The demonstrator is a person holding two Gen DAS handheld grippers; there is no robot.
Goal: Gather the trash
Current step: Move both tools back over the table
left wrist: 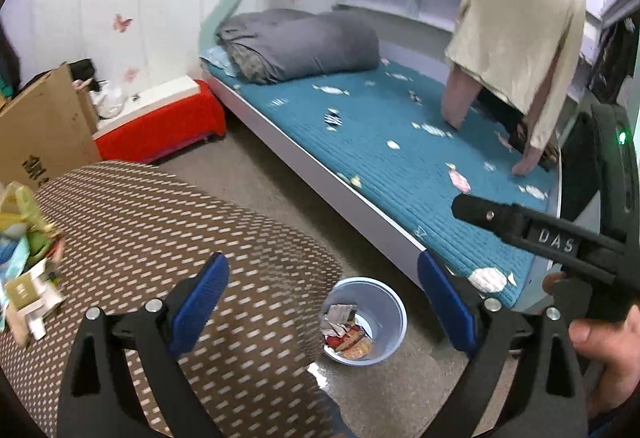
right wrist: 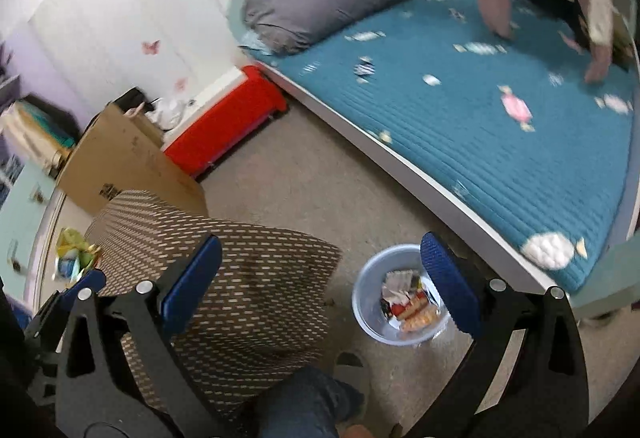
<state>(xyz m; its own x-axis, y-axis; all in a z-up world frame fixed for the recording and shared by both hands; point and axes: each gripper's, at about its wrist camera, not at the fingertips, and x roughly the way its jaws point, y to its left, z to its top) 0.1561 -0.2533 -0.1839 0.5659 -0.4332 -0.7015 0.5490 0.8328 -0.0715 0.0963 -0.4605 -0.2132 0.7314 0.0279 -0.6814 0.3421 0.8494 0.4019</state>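
A pale blue bin [left wrist: 384,308] stands on the floor between the patterned table and the bed, with wrappers [left wrist: 346,334] inside; it also shows in the right wrist view [right wrist: 370,296]. A pile of wrappers and packets [left wrist: 24,266] lies at the table's left edge, also seen in the right wrist view [right wrist: 74,256]. My left gripper [left wrist: 322,302] is open and empty, above the table's right edge and the bin. My right gripper [right wrist: 320,280] is open and empty, above the table corner and bin; it shows at the right of the left wrist view [left wrist: 532,230].
The brown patterned table [left wrist: 160,238] fills the lower left. A bed with a teal cover [left wrist: 400,158] and grey duvet [left wrist: 296,50] runs along the right, clothes hanging over it. A cardboard box [left wrist: 44,130] and red-and-white box [left wrist: 160,118] stand by the wall. My leg and foot [right wrist: 320,398] are below.
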